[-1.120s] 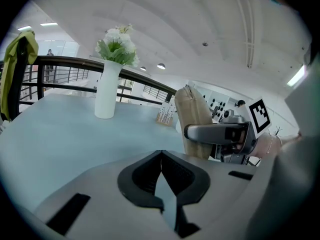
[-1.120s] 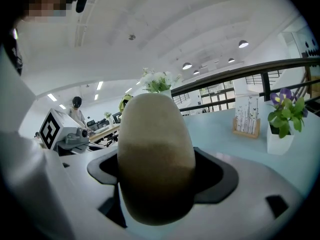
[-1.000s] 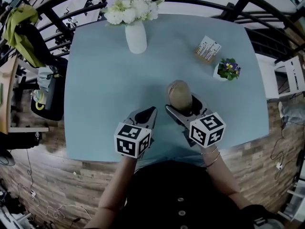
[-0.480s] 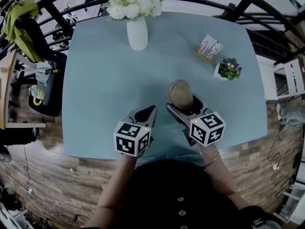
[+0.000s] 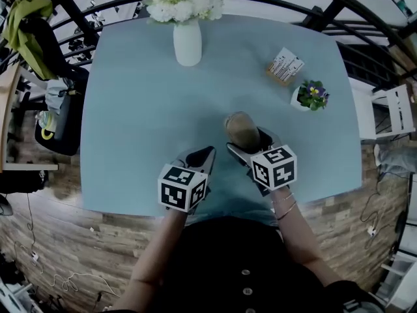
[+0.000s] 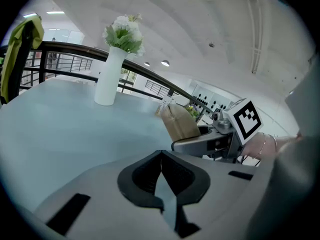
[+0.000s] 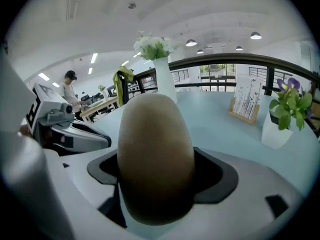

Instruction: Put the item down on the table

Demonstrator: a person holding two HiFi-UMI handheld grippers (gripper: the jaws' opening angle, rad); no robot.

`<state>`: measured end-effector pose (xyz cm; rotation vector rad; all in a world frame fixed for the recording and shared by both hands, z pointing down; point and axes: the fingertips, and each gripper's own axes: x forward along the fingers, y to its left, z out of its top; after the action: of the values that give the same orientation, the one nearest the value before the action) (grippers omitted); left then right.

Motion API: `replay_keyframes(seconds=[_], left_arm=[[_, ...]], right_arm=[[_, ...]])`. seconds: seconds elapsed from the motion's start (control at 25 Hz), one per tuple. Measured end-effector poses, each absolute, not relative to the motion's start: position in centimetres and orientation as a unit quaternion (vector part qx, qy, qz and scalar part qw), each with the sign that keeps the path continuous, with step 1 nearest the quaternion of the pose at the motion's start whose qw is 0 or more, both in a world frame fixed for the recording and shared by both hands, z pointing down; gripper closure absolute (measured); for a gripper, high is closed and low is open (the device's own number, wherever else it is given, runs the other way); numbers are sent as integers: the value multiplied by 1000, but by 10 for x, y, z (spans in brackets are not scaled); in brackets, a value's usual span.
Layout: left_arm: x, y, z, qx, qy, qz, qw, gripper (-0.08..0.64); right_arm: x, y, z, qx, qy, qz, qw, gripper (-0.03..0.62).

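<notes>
Item: a brown, egg-shaped item (image 5: 242, 129) is held upright over the near-right part of the worktop. Whether its base touches the surface cannot be told.
Right tongs: the right tongs (image 7: 159, 173) are pinched on the item, with a dark pad pressed against each of its flanks. The upper half of the item is left standing clear above them.
Left tongs: the left tongs (image 6: 161, 158) are pressed together with the tips meeting, and nothing is held. They are kept just left of the right tongs, near the worktop's near edge.
Worktop: the pale blue worktop (image 5: 140, 119) is seen from steeply above.
Vase: a white vase (image 5: 187, 42) with white and green flowers is set at the far edge, left of centre and well apart from the item.
Card stand: a small card stand (image 5: 284, 66) is placed far right.
Pot plant: a little white pot plant (image 5: 309, 95) with purple blooms is set just near of the card stand, to the right of the item.
Off the worktop: a green garment (image 5: 23, 22) is draped at far left.
</notes>
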<state>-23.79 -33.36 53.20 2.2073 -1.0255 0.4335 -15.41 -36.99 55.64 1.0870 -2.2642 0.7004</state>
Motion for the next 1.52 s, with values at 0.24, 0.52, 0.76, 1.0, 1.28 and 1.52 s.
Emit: replay_keyframes(seconds=[0.24,0.52,0.76,1.0,1.28,1.52], left_arm=[[-235,-332,539,840,-390,166,338,541],[-236,-332,542,837,-395,164,342,541],[-236,-335,541,832,-401,145,355,541],[-236,-334,546,829,-401,152,359,541],[-233,-333,546,824,-393,130,387,541],[-232,-333,549,822,-391,129,393,541]], right_arm=[[-155,-375,579,380,-823,263,331,183],[-159,-379,596,356,-817,262,369,181],[-166,-380,605,336,-813,241,409,181],[-168,-382,611,326,-811,237,424,181],[-171,-385,614,329,-803,238,437,181],[-171,-385,615,325,-805,235,438,181]])
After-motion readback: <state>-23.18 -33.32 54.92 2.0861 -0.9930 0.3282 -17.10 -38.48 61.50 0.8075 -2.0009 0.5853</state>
